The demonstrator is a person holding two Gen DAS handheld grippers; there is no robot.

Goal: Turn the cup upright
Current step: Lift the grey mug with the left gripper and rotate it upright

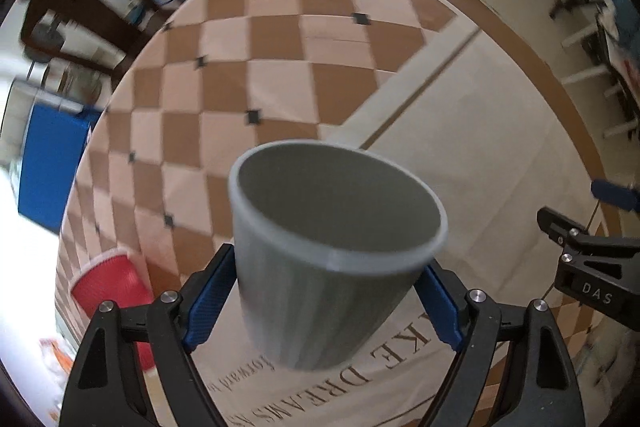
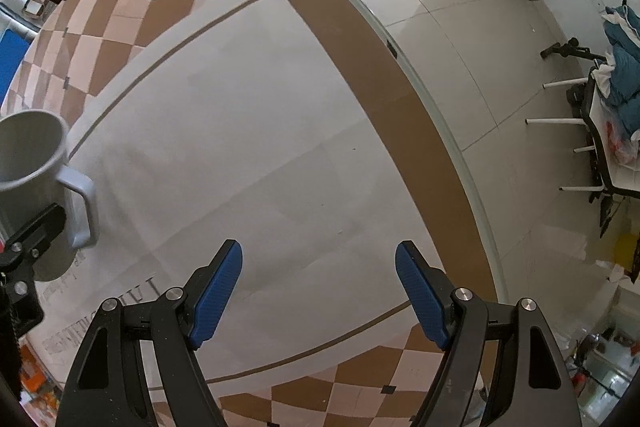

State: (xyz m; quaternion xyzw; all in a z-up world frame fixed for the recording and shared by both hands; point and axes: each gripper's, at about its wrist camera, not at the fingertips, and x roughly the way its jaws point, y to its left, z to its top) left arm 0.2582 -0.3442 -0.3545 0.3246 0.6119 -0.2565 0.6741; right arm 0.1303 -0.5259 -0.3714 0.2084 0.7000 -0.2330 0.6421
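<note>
A grey ribbed cup (image 1: 320, 287) with a side handle is held mouth-up between the blue pads of my left gripper (image 1: 326, 301), just above the tablecloth. It also shows in the right wrist view (image 2: 28, 163) at the far left, with its handle (image 2: 82, 207) pointing toward my right gripper. My right gripper (image 2: 319, 297) is open and empty over the pale middle of the cloth; part of it shows in the left wrist view (image 1: 592, 267) at the right edge.
A red paper cup (image 1: 110, 287) lies on its side at the left. The round table carries a checkered and cream cloth (image 2: 260, 147) with printed lettering. Chairs, a blue box (image 1: 52, 163) and clutter stand on the floor around the table.
</note>
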